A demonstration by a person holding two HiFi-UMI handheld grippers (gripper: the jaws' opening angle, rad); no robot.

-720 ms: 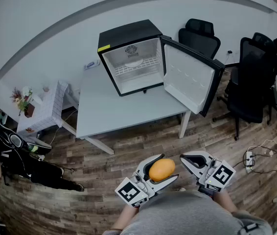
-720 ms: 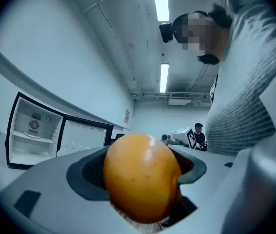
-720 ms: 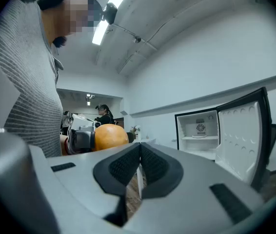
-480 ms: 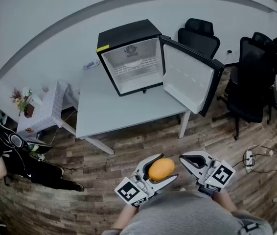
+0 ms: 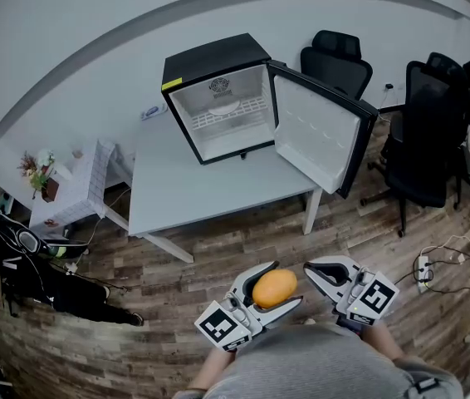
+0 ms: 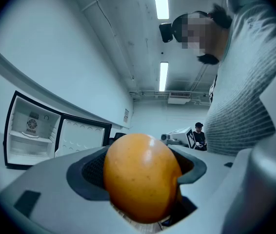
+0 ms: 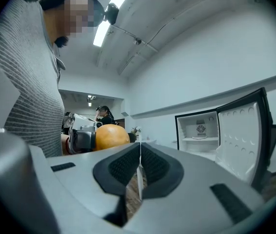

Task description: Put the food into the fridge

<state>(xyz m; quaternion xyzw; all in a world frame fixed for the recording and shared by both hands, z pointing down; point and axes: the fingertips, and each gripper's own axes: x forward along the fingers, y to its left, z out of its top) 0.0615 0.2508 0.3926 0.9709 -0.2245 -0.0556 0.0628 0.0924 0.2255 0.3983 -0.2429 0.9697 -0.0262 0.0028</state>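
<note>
My left gripper (image 5: 270, 289) is shut on an orange, egg-shaped fruit (image 5: 274, 288), held level in front of my body. That fruit (image 6: 140, 177) fills the space between the grey jaws in the left gripper view. Beside it on the right, my right gripper (image 5: 318, 274) is shut and holds nothing; in its own view the gripper (image 7: 139, 168) has its pads closed together. The small black fridge (image 5: 218, 98) stands on the grey table (image 5: 181, 191) ahead, its door (image 5: 322, 131) swung wide open to the right. A wire shelf crosses its white, bare interior.
Black office chairs (image 5: 430, 131) stand right of the table. A low white side table with flowers (image 5: 40, 171) is at the left. A person in black (image 5: 2, 260) crouches at the far left. Cables and a power strip (image 5: 424, 266) lie on the wood floor at the right.
Both grippers and the fruit stay where they were. The person at the far left has shifted slightly.
</note>
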